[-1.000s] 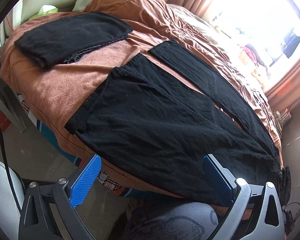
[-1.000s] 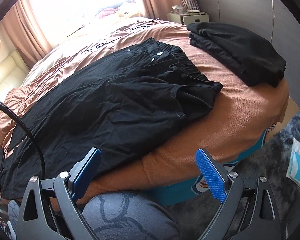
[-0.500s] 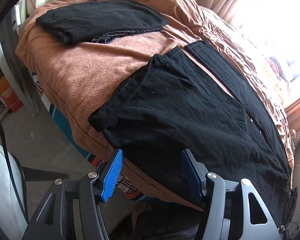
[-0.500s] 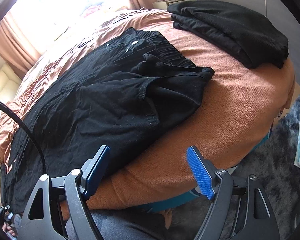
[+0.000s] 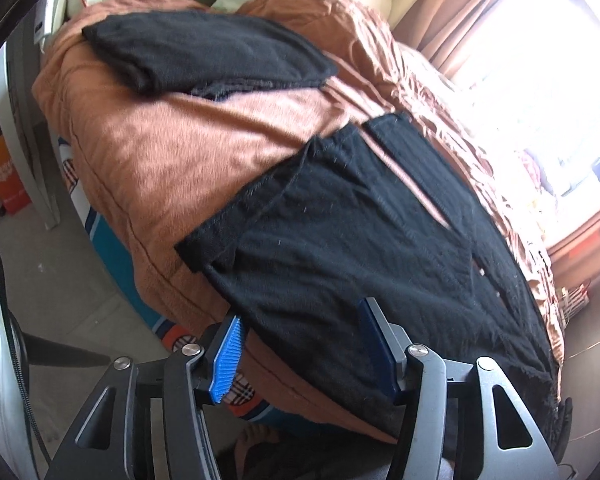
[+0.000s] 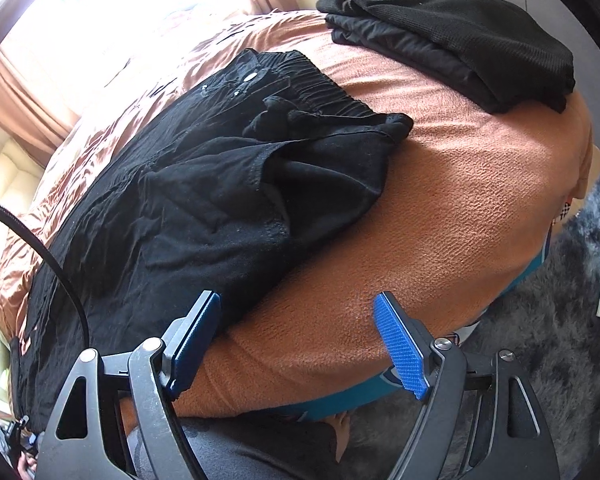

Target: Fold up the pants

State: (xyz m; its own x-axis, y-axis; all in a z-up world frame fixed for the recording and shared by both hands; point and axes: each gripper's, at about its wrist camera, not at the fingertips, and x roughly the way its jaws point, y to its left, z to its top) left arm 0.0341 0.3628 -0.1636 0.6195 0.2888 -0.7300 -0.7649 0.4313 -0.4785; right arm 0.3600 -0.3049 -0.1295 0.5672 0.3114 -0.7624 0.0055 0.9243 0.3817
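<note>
Black pants [image 5: 340,248] lie spread flat on a brown blanket [image 5: 171,136] over a bed. The left wrist view shows the leg ends, the near leg's hem at the blanket edge. My left gripper [image 5: 300,352] is open, its blue pads straddling the near edge of that leg. The right wrist view shows the pants' waistband end [image 6: 227,184], rumpled. My right gripper [image 6: 300,344] is open, its left pad at the pants' near edge, its right pad over bare blanket [image 6: 460,208].
A folded black garment [image 5: 203,52] lies at the far end of the bed in the left view. A stack of folded black clothes [image 6: 452,36] lies at the back right in the right view. Floor [image 5: 59,288] and a grey rug [image 6: 560,320] lie below the bed edge.
Both grippers have moved in closer to the near edge of the pants. The left gripper's jaws have narrowed; the right's have narrowed a little.
</note>
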